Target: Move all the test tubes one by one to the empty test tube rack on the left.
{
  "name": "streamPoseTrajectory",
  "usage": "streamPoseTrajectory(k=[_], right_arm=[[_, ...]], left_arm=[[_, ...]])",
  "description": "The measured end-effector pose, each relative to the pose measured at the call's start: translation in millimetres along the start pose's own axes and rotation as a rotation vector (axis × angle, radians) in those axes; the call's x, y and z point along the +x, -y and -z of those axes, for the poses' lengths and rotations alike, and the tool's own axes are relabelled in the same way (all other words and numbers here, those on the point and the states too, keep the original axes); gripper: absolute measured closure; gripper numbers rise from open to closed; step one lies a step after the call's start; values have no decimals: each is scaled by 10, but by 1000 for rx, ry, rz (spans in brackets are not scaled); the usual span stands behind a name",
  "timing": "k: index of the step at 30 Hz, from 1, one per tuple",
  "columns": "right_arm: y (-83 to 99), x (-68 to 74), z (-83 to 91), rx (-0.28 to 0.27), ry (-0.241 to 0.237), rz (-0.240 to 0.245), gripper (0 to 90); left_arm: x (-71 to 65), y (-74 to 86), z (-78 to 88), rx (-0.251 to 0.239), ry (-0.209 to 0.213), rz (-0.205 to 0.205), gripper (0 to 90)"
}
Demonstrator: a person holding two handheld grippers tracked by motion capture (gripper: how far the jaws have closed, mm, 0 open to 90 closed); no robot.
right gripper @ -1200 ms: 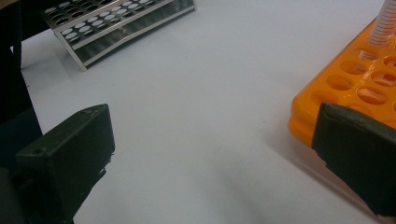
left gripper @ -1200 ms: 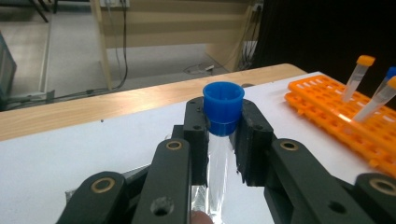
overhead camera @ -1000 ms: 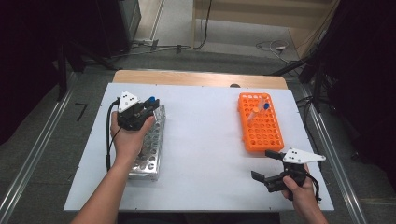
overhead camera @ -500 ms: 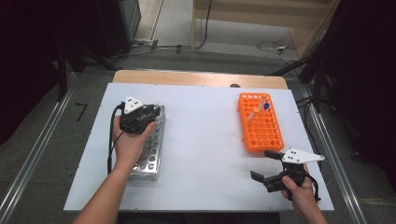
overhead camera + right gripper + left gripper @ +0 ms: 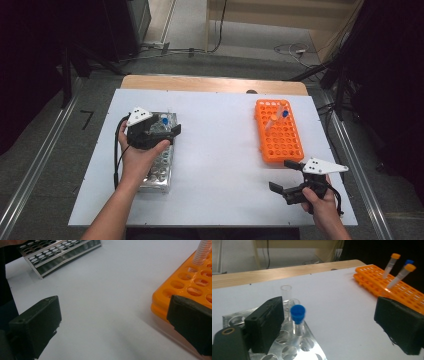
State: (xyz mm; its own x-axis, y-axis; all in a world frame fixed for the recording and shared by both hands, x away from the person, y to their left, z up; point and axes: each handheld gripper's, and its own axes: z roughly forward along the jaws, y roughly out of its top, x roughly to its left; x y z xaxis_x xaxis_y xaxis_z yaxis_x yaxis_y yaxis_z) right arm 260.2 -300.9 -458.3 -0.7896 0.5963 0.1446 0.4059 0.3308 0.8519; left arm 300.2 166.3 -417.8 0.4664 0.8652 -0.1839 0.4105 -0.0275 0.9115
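A blue-capped tube (image 5: 297,312) (image 5: 164,120) stands upright in a hole at the far end of the metal rack (image 5: 159,167) (image 5: 294,350). My left gripper (image 5: 169,131) (image 5: 332,325) hovers over that end. Its jaws have just been opening and stand wide, with the tube between them close to the left pad and free of both. Two empty glass tubes (image 5: 286,290) stand just behind it. My right gripper (image 5: 281,175) (image 5: 115,327) is open and empty near the table's front right, just short of the orange rack (image 5: 279,137) (image 5: 192,287).
The orange rack (image 5: 392,282) holds a few capped tubes (image 5: 282,112) at its far end, leaning. The metal rack (image 5: 57,255) lies across the white table (image 5: 220,150) from the right gripper. A wooden strip (image 5: 210,84) borders the table's back edge.
The left gripper's jaws have gone from shut to wide apart, leaving the blue-capped tube standing in the metal rack. The hand shifted slightly toward me. The right gripper stayed put.
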Motion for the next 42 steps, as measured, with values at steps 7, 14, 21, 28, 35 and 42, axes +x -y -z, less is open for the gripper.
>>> streamPoseTrajectory(k=[7,14,21,28,35,42], right_arm=[[-20,-31,-7,-5,16,-10,0],[-67,-90,-3,-28,37,-26,0],[-131,-162,12,-45,93,-34,10],[-268,-289,-6,-62,147,-52,18],[-392,-463,-92,-71,207,-73,39],[-484,-654,-243,-43,289,-107,95]], left_arm=[[-182,93,176,-28,105,-28,0],[-348,229,313,-27,152,-30,0],[-442,328,407,-41,177,-25,0],[-429,443,391,-25,179,-22,0],[-385,526,351,-11,173,-7,0],[-347,573,348,-4,166,5,0]])
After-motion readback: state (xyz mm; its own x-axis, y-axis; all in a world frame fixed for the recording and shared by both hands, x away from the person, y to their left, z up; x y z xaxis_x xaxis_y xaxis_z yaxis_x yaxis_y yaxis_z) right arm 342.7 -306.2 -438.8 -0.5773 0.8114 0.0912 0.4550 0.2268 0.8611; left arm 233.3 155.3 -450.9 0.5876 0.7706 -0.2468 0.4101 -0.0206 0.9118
